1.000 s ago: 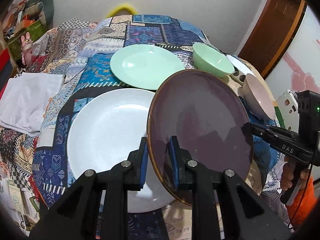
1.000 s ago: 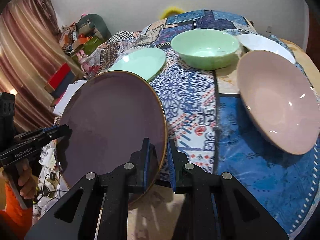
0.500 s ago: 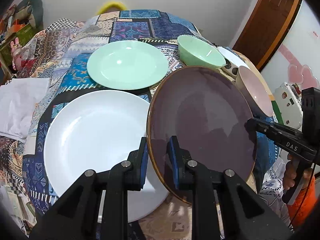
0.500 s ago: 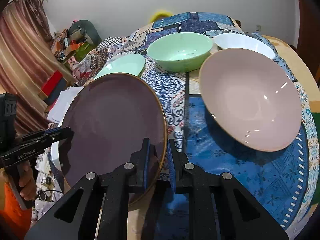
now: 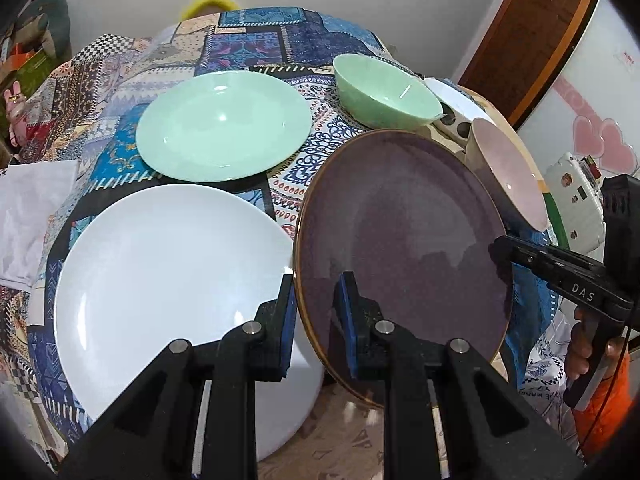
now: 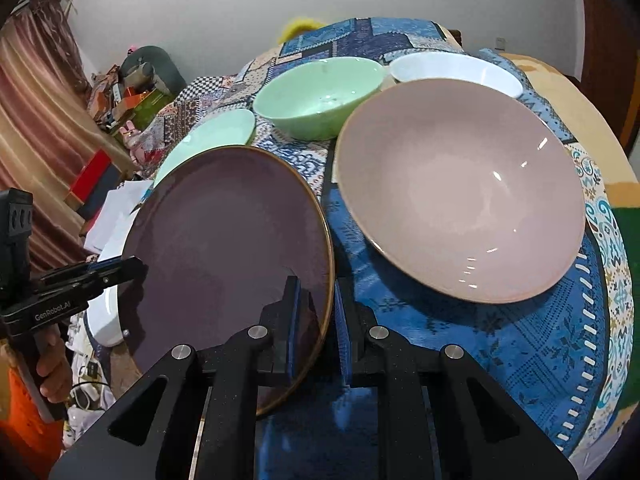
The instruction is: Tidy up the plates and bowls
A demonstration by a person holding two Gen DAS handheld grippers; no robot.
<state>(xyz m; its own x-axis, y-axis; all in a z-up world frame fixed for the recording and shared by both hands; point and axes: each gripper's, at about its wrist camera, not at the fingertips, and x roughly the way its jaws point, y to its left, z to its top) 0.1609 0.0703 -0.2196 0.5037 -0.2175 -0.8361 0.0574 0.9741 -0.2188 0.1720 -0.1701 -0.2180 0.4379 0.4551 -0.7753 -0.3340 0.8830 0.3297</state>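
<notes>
A dark purple plate (image 5: 404, 248) with a brown rim is held level above the table between both grippers. My left gripper (image 5: 316, 312) is shut on its left rim. My right gripper (image 6: 316, 316) is shut on its right rim; the plate also shows in the right wrist view (image 6: 228, 248). A large white plate (image 5: 168, 288) lies on the patterned cloth just left of the purple plate. A mint green plate (image 5: 224, 136) lies behind it. A mint green bowl (image 6: 320, 96), a pink bowl (image 6: 460, 188) and a white bowl (image 6: 456, 72) stand to the right.
The table is covered by a patchwork cloth (image 5: 256, 40). A white folded cloth (image 5: 28, 208) lies off the left edge. A wooden door (image 5: 528, 32) and a wall stand behind. Cluttered boxes (image 6: 128, 96) lie on the floor far left.
Both grippers have carried the purple plate forward over the table, closer to the pink bowl and beside the white plate. The grips have not changed.
</notes>
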